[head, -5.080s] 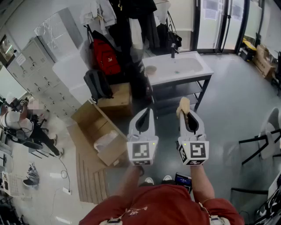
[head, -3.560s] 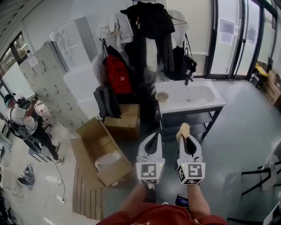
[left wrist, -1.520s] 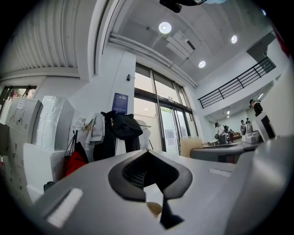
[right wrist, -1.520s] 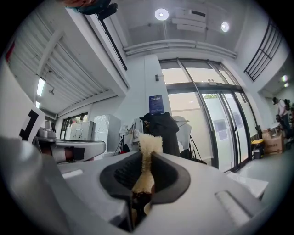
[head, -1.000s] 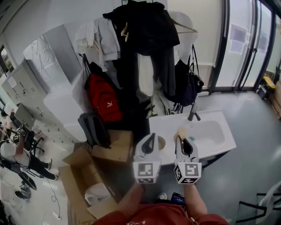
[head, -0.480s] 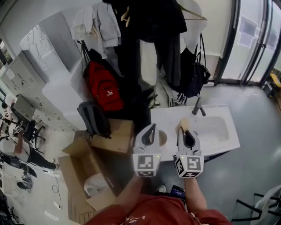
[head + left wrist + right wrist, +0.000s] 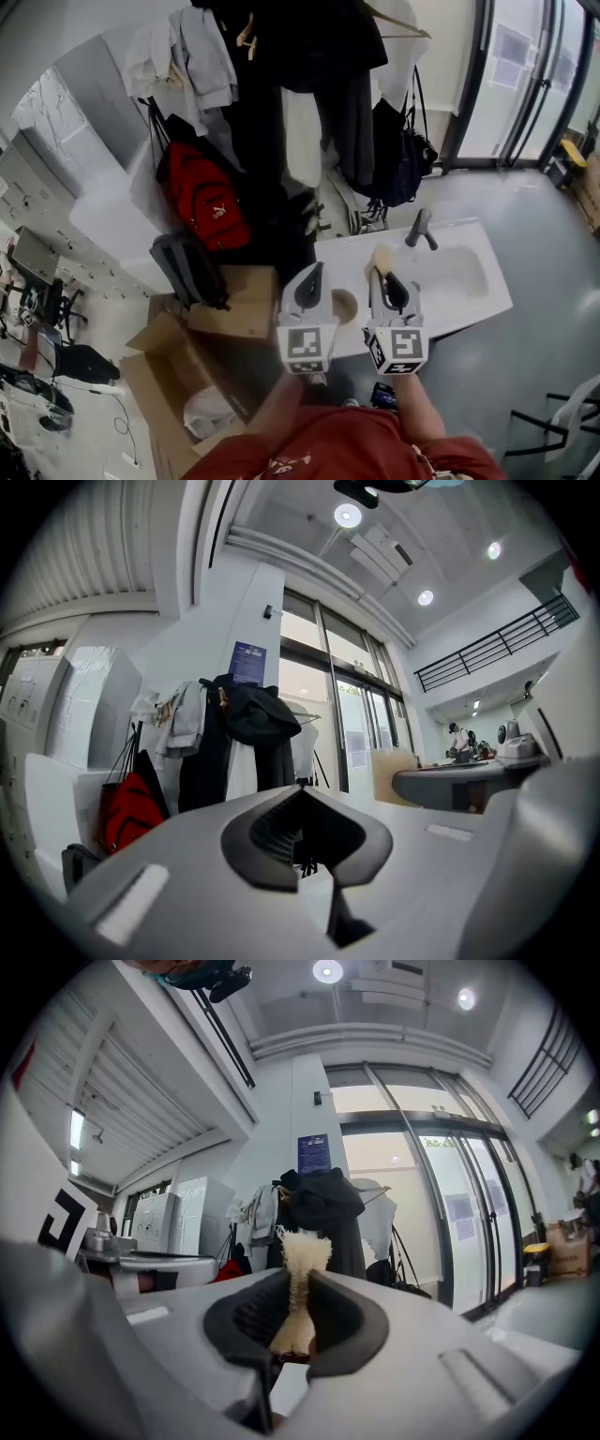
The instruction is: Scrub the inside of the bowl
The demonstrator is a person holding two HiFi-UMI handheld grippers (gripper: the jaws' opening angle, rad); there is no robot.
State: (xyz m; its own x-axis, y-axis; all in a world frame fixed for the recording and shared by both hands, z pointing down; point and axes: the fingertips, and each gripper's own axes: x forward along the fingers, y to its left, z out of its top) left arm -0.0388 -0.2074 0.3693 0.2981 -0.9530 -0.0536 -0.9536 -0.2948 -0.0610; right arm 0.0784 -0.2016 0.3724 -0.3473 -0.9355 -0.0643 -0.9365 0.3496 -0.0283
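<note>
Right gripper (image 7: 386, 281): I have it clamped on a fuzzy cream sponge (image 7: 299, 1274), pinched thin at the waist, with its frayed top sticking out past the ribbed black pads (image 7: 345, 1321). Left gripper (image 7: 311, 278) is fully closed, nothing in it. Small round tan bowl (image 7: 345, 304) sits on the smooth white sink surface (image 7: 469, 302), seen between both grippers, left of the basin and grey faucet (image 7: 419, 228).

Left gripper (image 7: 313, 270) and right gripper (image 7: 383, 275) held out ahead, side by side, level. Left jaws closed, nothing between. Right jaws clamped on scrub pad (image 7: 298, 1274) sticking past its tips.
</note>
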